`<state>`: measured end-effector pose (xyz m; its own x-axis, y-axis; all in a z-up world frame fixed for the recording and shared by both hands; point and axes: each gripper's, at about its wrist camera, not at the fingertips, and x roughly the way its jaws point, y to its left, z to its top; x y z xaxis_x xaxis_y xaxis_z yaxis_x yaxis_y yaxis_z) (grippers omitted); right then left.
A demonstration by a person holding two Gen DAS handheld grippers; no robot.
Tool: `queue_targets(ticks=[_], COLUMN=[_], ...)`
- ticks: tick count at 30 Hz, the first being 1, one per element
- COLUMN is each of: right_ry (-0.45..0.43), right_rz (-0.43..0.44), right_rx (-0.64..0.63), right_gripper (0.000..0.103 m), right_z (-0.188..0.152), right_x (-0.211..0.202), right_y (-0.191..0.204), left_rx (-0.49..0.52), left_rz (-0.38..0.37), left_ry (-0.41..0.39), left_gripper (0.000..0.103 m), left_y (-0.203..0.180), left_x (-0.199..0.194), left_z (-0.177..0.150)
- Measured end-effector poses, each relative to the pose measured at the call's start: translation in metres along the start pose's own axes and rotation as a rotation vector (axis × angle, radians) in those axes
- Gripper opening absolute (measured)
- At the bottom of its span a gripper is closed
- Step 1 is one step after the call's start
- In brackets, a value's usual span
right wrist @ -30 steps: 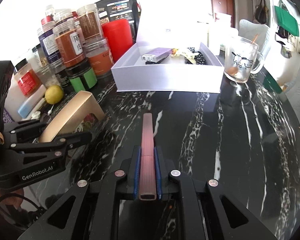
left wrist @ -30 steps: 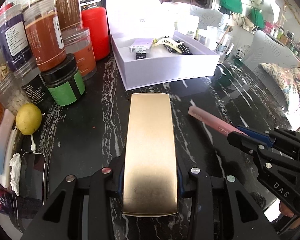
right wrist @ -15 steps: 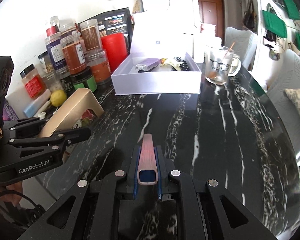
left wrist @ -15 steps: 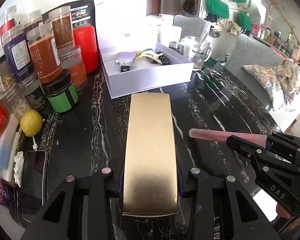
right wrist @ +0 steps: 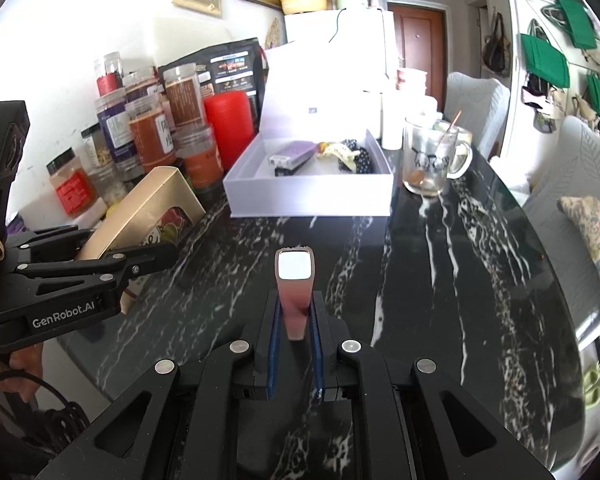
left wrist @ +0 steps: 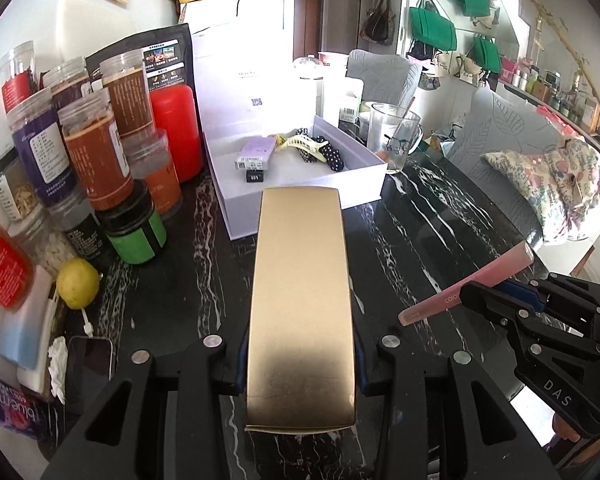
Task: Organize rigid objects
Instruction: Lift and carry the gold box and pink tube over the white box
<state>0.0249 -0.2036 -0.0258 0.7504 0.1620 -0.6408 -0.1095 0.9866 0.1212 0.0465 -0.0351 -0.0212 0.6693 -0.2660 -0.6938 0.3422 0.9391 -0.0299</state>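
now the left gripper point(left wrist: 300, 364) is clamped on a gold box point(left wrist: 302, 304), holding it by its long sides above the black marble tabletop point(left wrist: 432, 236); the box's far end points at the white tray point(left wrist: 300, 196). the right gripper point(right wrist: 296, 344) is closed tight on a slim pink tube point(right wrist: 295, 280), which sticks up out of the jaws, tilted, clear of the tabletop. the tray sits toward the far edge, lid propped open behind it, with a purple packet point(left wrist: 256, 154), a small black item and hair clips point(left wrist: 308, 146) inside. jars point(left wrist: 96, 152) crowd the far left corner beside the tray, with a lemon point(left wrist: 78, 282) near the left edge. a glass mug point(right wrist: 432, 160) stands just right of the tray.
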Motion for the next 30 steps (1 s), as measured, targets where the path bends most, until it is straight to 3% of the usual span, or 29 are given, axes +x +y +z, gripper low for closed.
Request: queue_targets(ticks=[21, 30], right_ry=[-0.034, -0.05], right_rz=[-0.017, -0.019], right_rx=[-0.052, -0.103], right_gripper=[0.013, 0.013], right_z=[0.085, 0.122], right_x=[0.037, 0.062], right_y=[-0.032, -0.038], left_rx=[0.035, -0.002], left_rz=[-0.006, -0.011], left_ry=[-0.011, -0.02], left_gripper=[0.038, 0.038], left_y=[0.003, 0.011], left_x=[0.052, 0.082], left_z=[0.096, 0.129])
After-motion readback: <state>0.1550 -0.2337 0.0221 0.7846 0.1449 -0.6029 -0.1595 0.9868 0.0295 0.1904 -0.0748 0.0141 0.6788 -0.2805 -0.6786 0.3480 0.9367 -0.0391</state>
